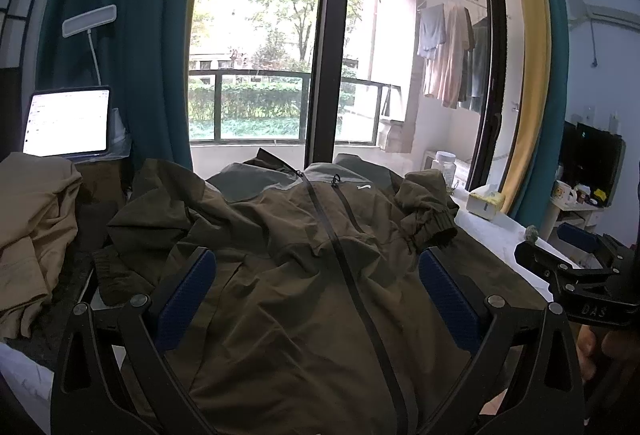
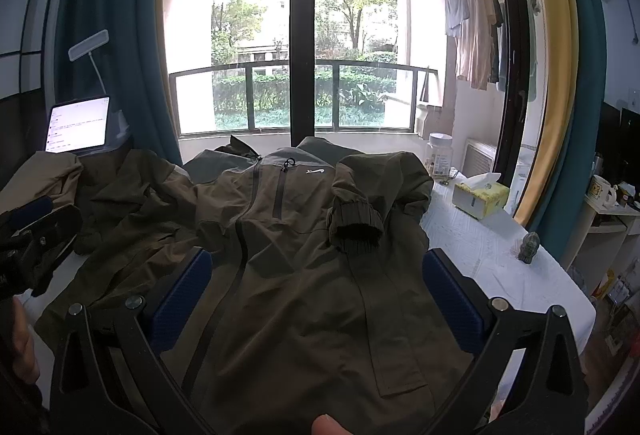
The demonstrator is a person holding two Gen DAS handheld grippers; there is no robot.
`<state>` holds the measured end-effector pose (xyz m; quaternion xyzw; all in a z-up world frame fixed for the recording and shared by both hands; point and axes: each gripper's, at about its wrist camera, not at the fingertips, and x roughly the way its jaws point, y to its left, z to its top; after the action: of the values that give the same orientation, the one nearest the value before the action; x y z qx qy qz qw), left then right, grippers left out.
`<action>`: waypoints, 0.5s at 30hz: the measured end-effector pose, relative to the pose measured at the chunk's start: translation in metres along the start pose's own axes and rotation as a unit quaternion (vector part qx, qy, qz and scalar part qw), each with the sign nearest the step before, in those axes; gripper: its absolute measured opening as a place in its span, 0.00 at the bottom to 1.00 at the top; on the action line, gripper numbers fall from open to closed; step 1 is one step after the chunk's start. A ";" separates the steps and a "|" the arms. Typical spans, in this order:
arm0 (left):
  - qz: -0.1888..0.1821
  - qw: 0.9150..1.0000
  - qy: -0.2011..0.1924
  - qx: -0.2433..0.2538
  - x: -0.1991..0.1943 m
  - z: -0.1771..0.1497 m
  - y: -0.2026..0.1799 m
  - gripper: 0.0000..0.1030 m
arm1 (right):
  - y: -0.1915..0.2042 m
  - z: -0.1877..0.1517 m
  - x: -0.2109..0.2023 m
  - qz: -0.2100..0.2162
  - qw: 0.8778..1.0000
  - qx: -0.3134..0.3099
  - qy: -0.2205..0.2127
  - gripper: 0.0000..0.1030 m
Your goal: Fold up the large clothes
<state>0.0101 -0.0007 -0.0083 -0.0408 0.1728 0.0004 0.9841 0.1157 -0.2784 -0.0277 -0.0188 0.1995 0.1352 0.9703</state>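
Note:
A dark olive zip jacket (image 1: 304,275) (image 2: 296,267) lies front-up on the table, collar toward the window. Its right sleeve is folded in over the chest, with the ribbed cuff (image 2: 354,225) (image 1: 434,231) lying on top. The left sleeve (image 1: 152,219) spreads out crumpled to the left. My left gripper (image 1: 316,267) hovers open above the jacket's lower front, nothing between its blue pads. My right gripper (image 2: 318,269) is likewise open over the jacket's lower right half, holding nothing. The right gripper's body (image 1: 576,275) shows at the right edge of the left wrist view.
A tan garment (image 1: 32,227) is heaped at the left. A lit tablet (image 1: 68,123) stands behind it. On the white tablecloth (image 2: 492,255) at the right sit a tissue box (image 2: 480,195), a small figurine (image 2: 530,247) and a clear jar (image 2: 439,155). A window with teal curtains stands behind.

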 end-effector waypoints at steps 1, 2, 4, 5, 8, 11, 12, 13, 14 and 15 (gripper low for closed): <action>0.000 1.000 0.000 0.000 0.000 0.000 0.000 1.00 | 0.000 0.000 0.000 0.000 1.000 -0.001 0.000 1.00; 0.000 1.000 -0.001 0.000 0.000 0.000 0.001 1.00 | 0.000 0.000 0.000 0.001 1.000 -0.001 0.000 1.00; 0.000 1.000 -0.002 -0.001 0.000 0.000 0.001 1.00 | 0.000 0.000 -0.001 0.001 1.000 -0.002 0.000 1.00; 0.000 1.000 -0.003 -0.002 -0.001 0.000 0.001 1.00 | 0.001 -0.001 -0.001 0.001 1.000 -0.003 -0.001 1.00; 0.001 1.000 -0.006 -0.004 -0.001 0.000 0.002 1.00 | 0.001 0.000 -0.001 0.001 1.000 -0.003 -0.001 1.00; 0.002 1.000 -0.007 -0.004 -0.002 0.001 0.003 1.00 | 0.001 0.000 0.000 0.002 1.000 -0.002 0.000 1.00; 0.002 1.000 -0.008 -0.004 -0.002 0.001 0.003 1.00 | 0.001 0.000 0.000 0.002 1.000 -0.002 0.000 1.00; 0.002 1.000 -0.008 -0.003 -0.002 0.001 0.003 1.00 | 0.001 0.000 0.000 0.002 1.000 -0.003 0.000 1.00; 0.002 1.000 -0.009 -0.002 -0.002 0.001 0.003 1.00 | 0.001 0.000 0.000 0.003 1.000 -0.003 0.000 1.00; 0.002 1.000 -0.009 -0.002 -0.002 0.001 0.003 1.00 | 0.002 0.000 0.000 0.003 1.000 -0.004 0.000 1.00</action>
<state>0.0085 0.0025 -0.0066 -0.0423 0.1644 0.0034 0.9855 0.1157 -0.2768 -0.0277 -0.0221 0.1991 0.1389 0.9698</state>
